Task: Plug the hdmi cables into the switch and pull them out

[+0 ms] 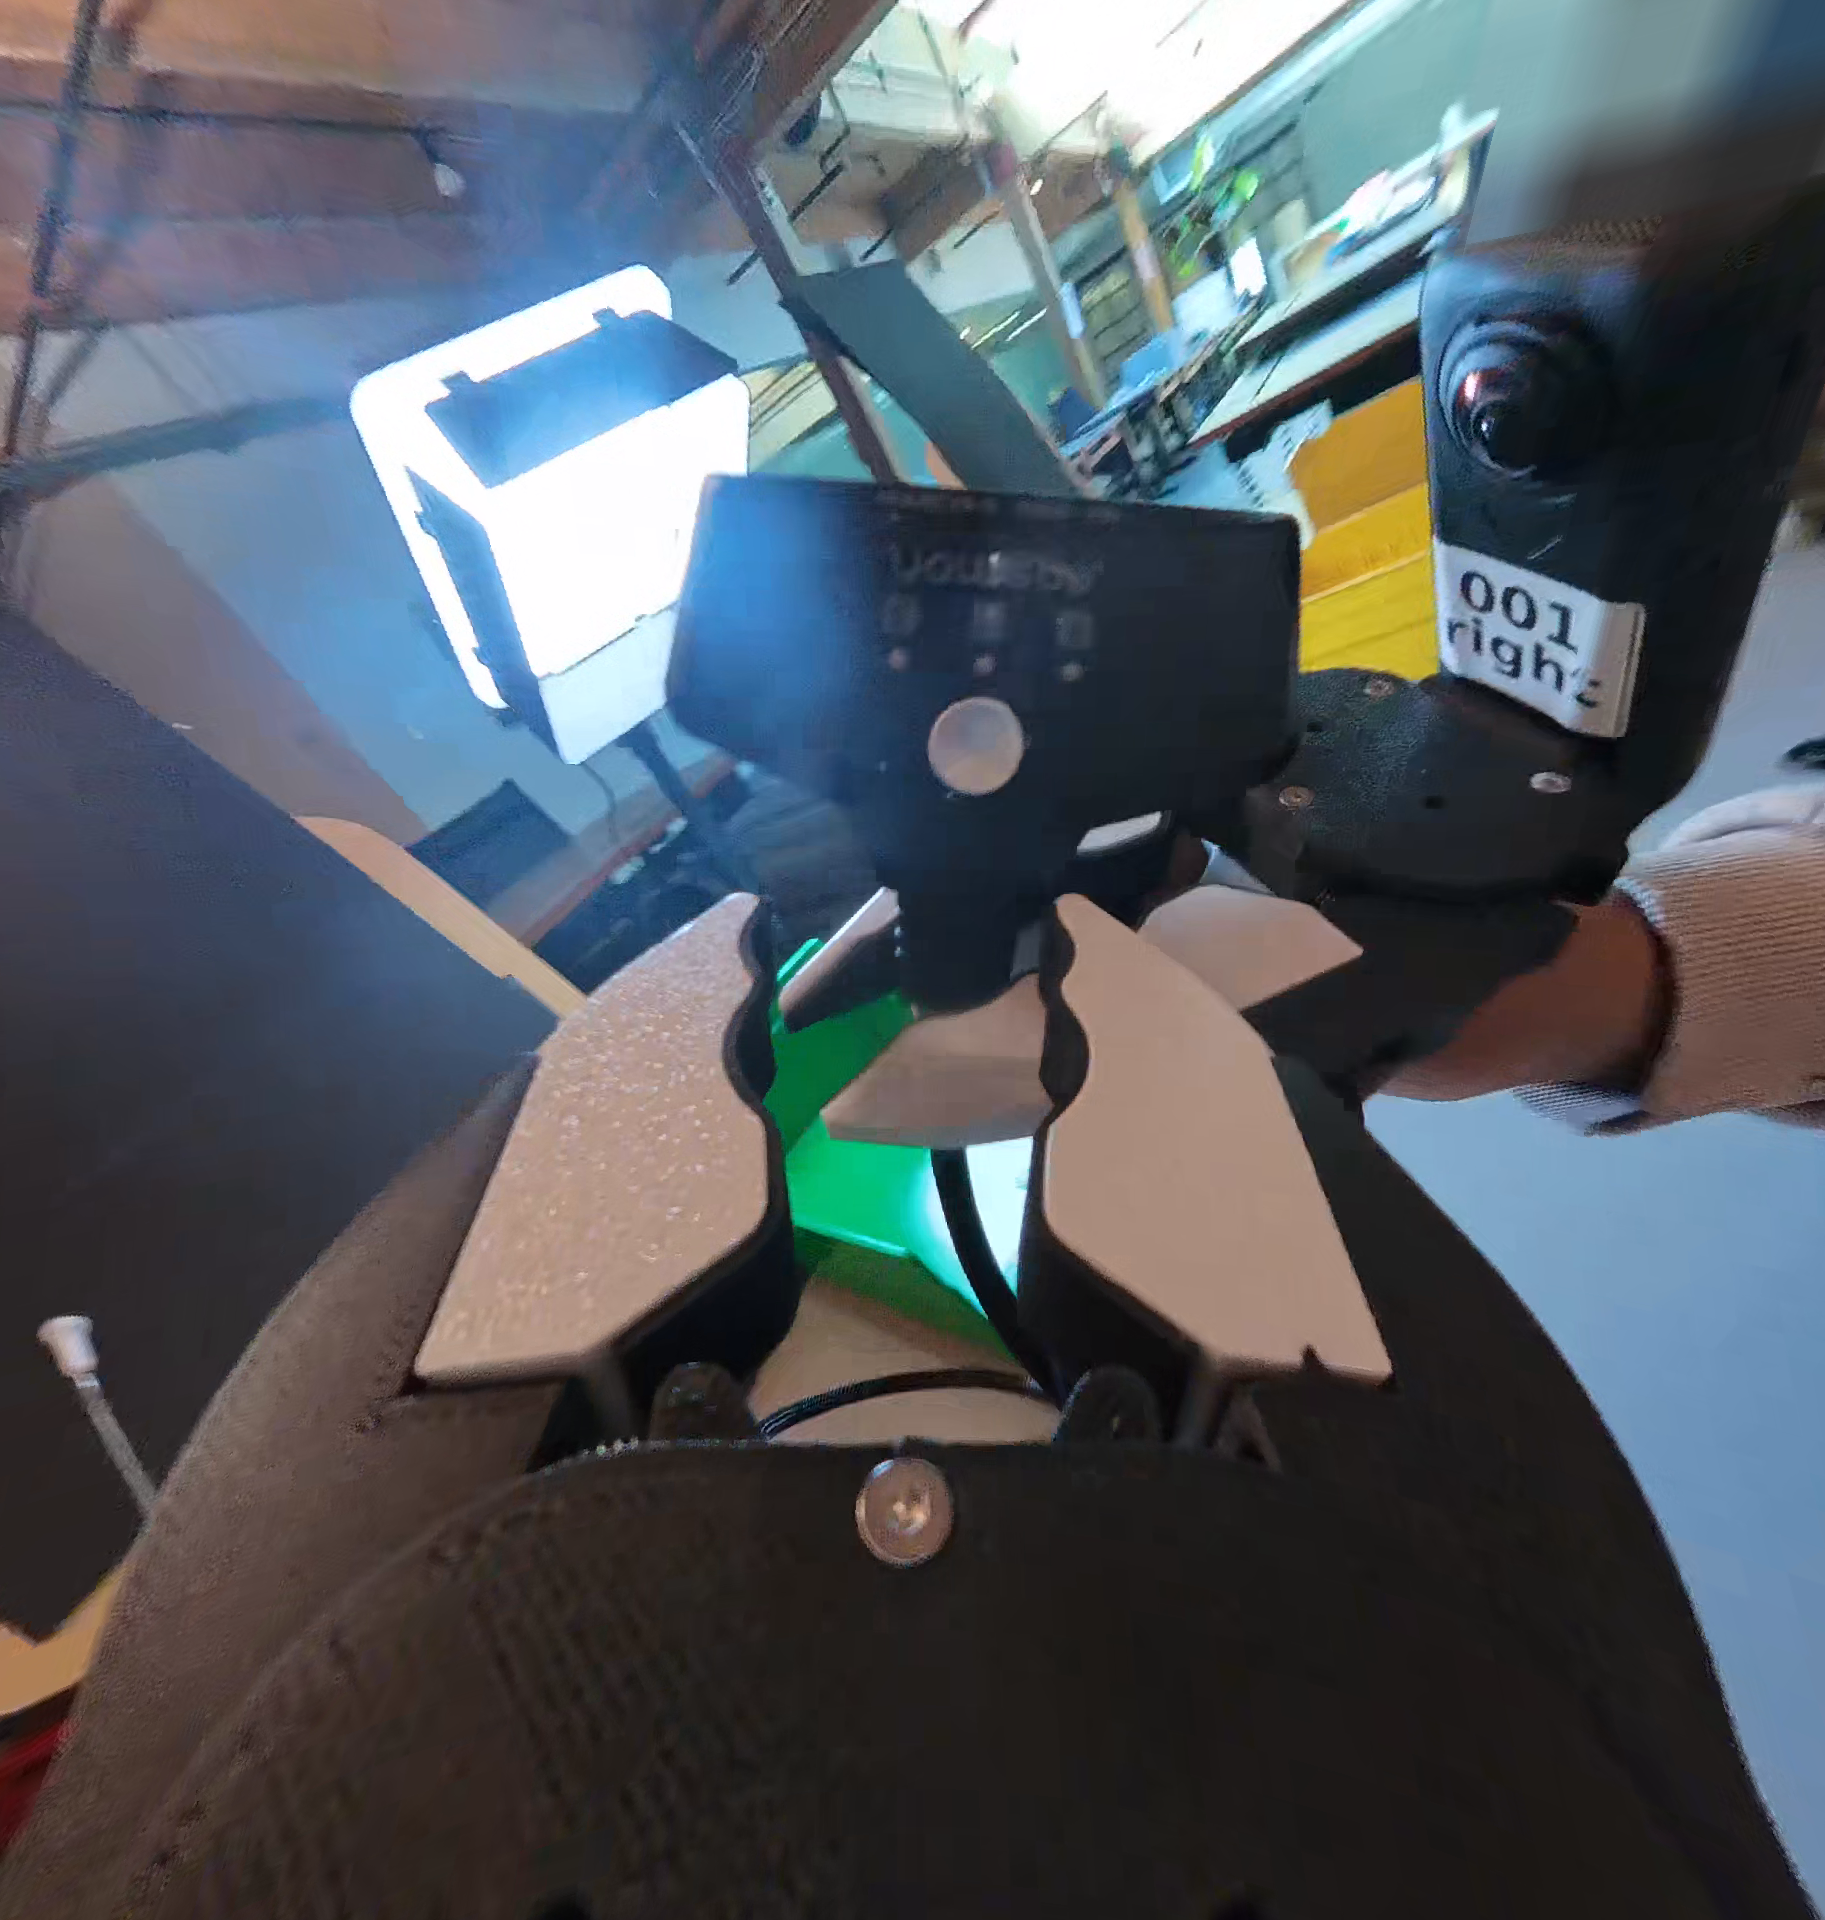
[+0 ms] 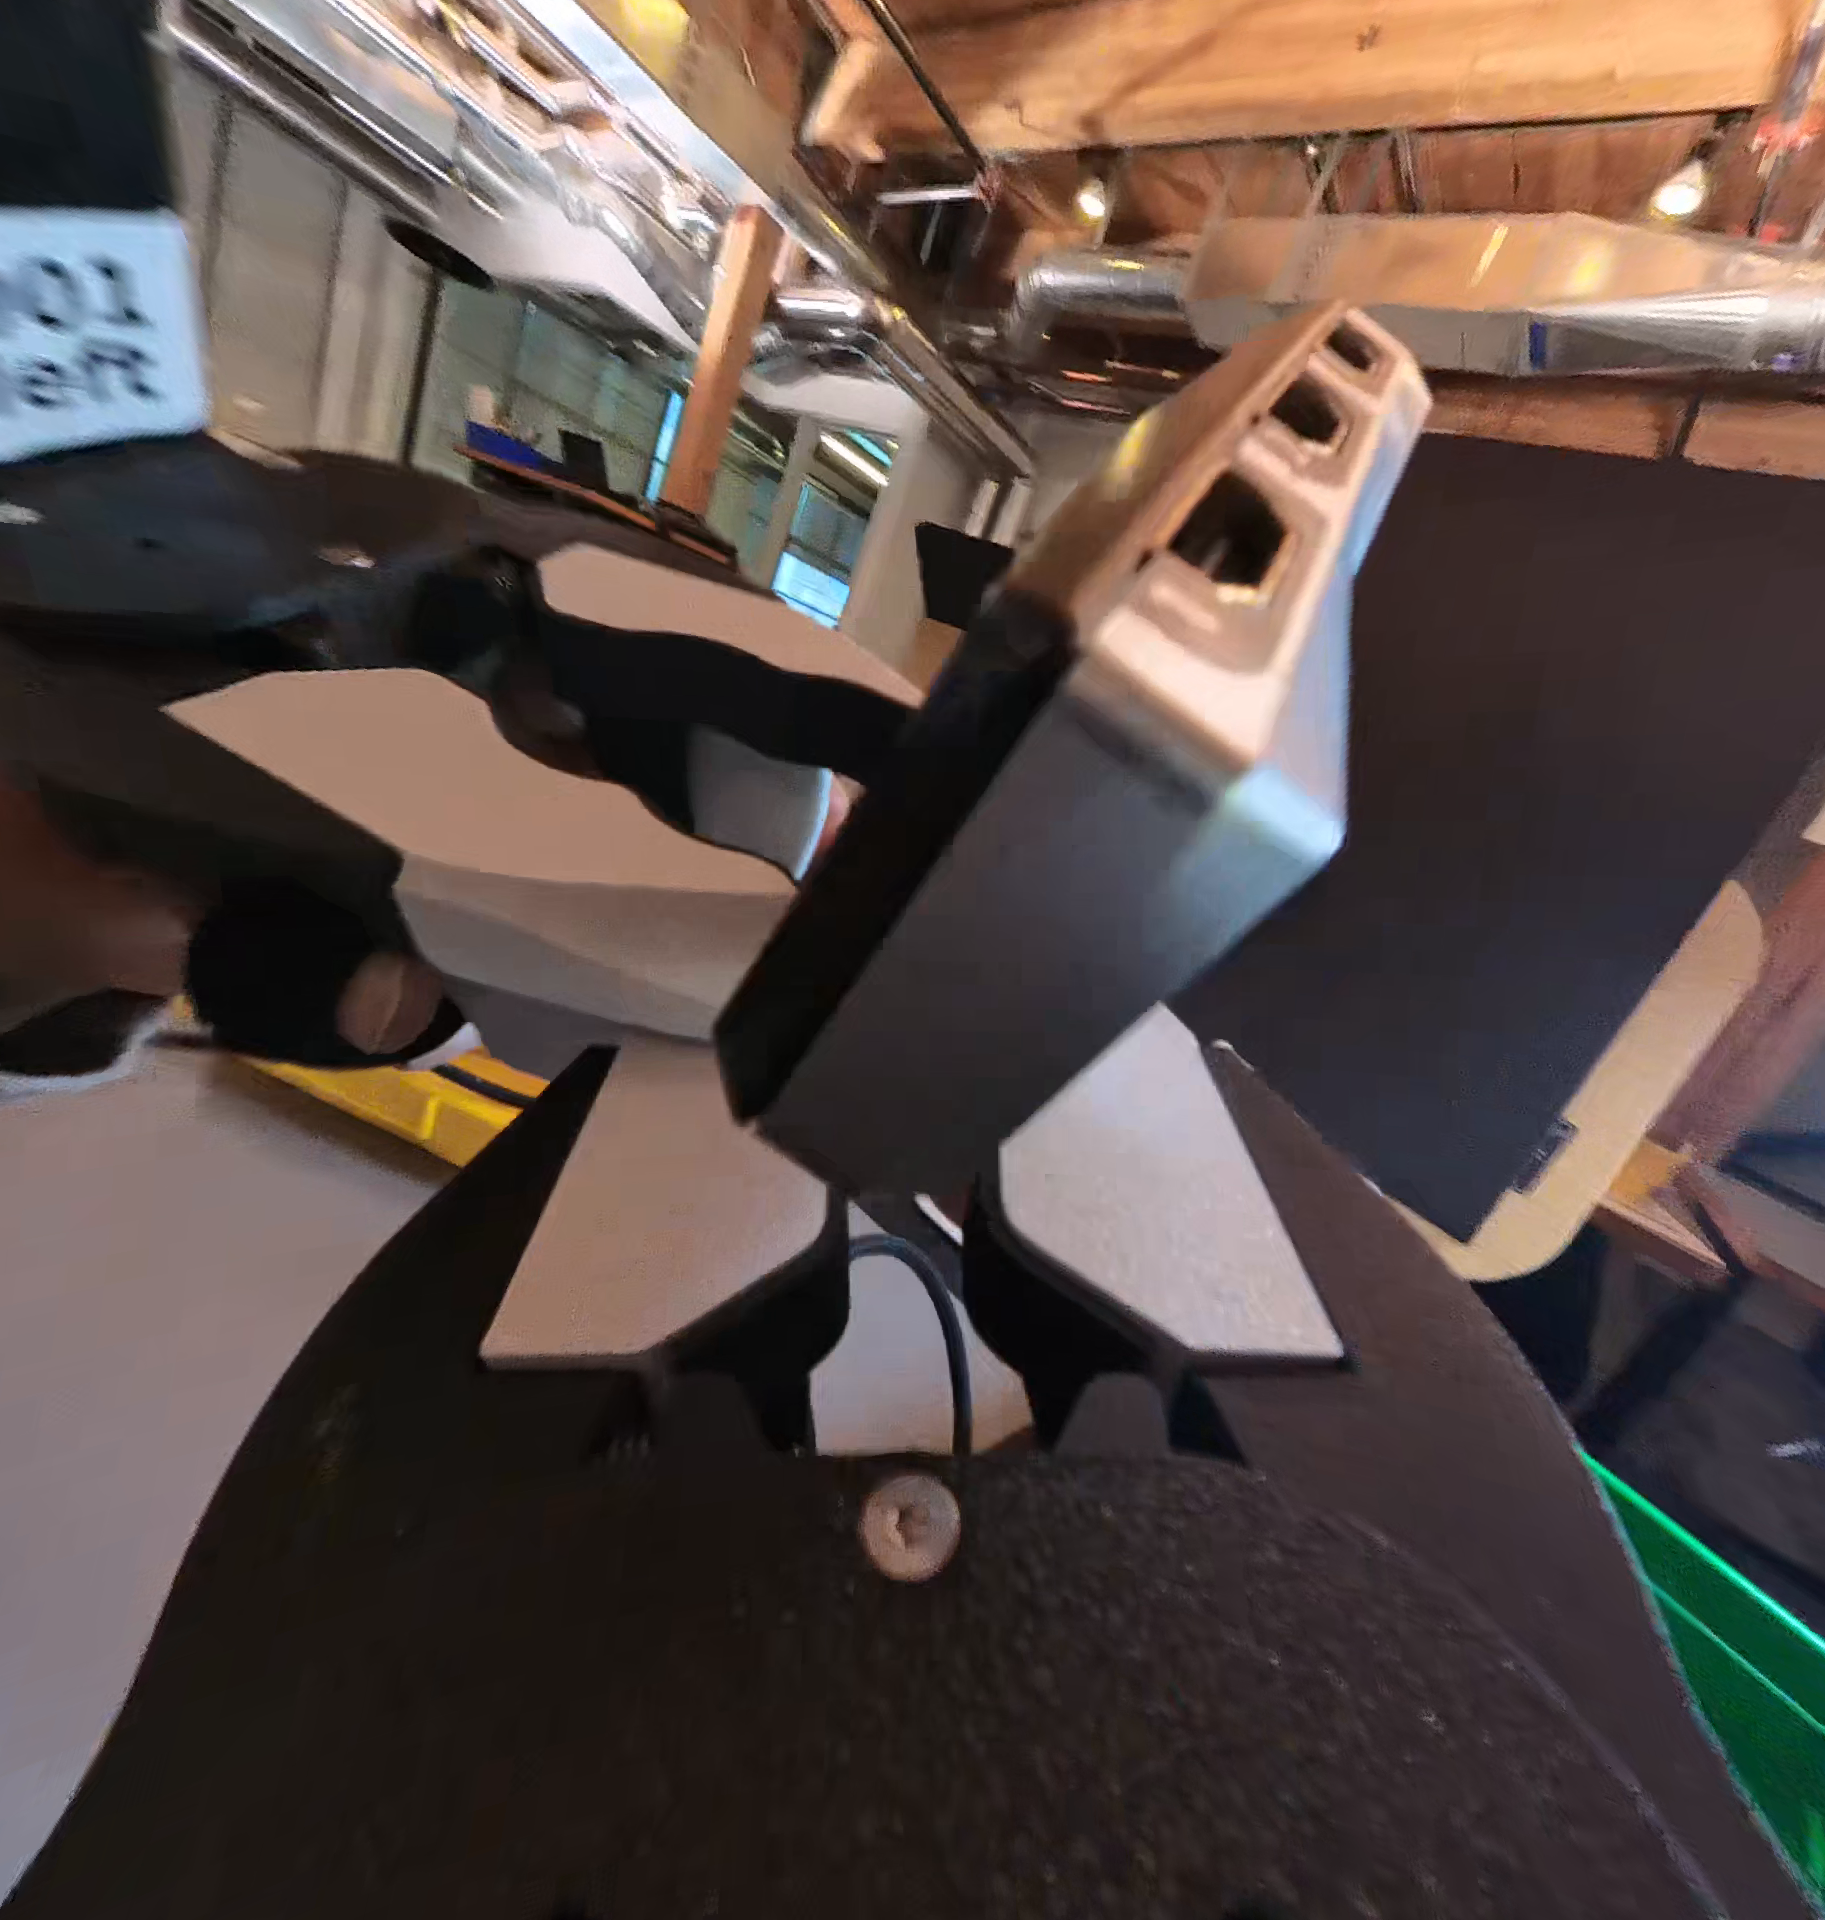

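The left gripper's (image 1: 903,971) fingers (image 1: 627,1122) are clamped on a black plug (image 1: 955,961) at the near edge of the switch (image 1: 981,644), its cable (image 1: 975,1236) trailing back between them. The right gripper's (image 2: 903,1195) fingers (image 2: 669,1205) pinch the switch (image 2: 1043,914) by its lower edge, holding it tilted in the air, three empty ports (image 2: 1225,545) on its far end. Each gripper shows in the other's view, close beside the switch, with a hand (image 1: 1552,1008) behind. A bright light panel (image 1: 565,499) glares past the switch; a green bin (image 1: 846,1060) and a black board (image 2: 1510,779) lie beyond. Pale table (image 2: 160,1299), timber ceiling (image 2: 1303,62), ducts (image 2: 1407,281).
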`<state>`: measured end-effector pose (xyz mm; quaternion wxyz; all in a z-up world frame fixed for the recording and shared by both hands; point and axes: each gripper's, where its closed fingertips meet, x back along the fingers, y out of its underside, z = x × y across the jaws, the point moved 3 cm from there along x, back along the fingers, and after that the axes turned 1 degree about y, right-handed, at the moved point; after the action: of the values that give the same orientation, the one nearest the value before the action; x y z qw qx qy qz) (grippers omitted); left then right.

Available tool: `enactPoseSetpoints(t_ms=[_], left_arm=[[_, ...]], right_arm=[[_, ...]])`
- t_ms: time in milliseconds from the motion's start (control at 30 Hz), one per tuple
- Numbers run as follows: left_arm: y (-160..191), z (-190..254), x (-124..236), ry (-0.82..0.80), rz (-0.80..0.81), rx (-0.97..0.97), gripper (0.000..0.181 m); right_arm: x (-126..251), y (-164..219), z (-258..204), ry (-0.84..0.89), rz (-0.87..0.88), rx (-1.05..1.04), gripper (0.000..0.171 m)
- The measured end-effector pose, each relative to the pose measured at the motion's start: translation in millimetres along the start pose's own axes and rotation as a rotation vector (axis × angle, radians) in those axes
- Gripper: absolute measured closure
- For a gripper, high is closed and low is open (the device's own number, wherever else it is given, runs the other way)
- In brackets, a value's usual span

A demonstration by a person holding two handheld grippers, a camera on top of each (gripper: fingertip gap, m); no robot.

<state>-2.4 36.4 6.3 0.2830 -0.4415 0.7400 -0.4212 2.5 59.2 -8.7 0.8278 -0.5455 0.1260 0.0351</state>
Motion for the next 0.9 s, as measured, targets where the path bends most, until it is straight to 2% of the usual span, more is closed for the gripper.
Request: enactPoseSetpoints(t_ms=[67, 100, 133, 233, 400, 600, 767, 900], left_arm=[[1, 2, 5, 0.107, 0.010, 0.110, 0.140], [2, 1, 6, 0.126, 0.014, 0.138, 0.138], [2, 1, 7, 0.131, 0.027, 0.132, 0.138], [3, 7, 8, 0.135, 0.029, 0.029, 0.154], [-5, 9, 12, 0.188, 0.097, 0.070, 0.156], [-22, 17, 33, 0.469, 0.320, 0.308, 0.158], [-27, 40, 50, 0.801, 0.478, 0.473, 0.158], [-20, 61, 48, 0.976, 0.507, 0.570, 0.158]], right_arm=[[0, -2, -11, -0.115, -0.010, -0.025, 0.150], [0, -3, -12, -0.127, -0.016, -0.025, 0.149], [0, -2, -13, -0.122, -0.020, -0.011, 0.149], [0, 1, -13, -0.132, -0.052, 0.017, 0.149], [7, -10, -17, -0.250, -0.019, -0.015, 0.146], [32, -37, -21, -0.530, 0.103, -0.197, 0.136], [50, -57, -26, -0.723, 0.161, -0.332, 0.100], [65, -71, -38, -0.875, 0.224, -0.386, 0.102]])
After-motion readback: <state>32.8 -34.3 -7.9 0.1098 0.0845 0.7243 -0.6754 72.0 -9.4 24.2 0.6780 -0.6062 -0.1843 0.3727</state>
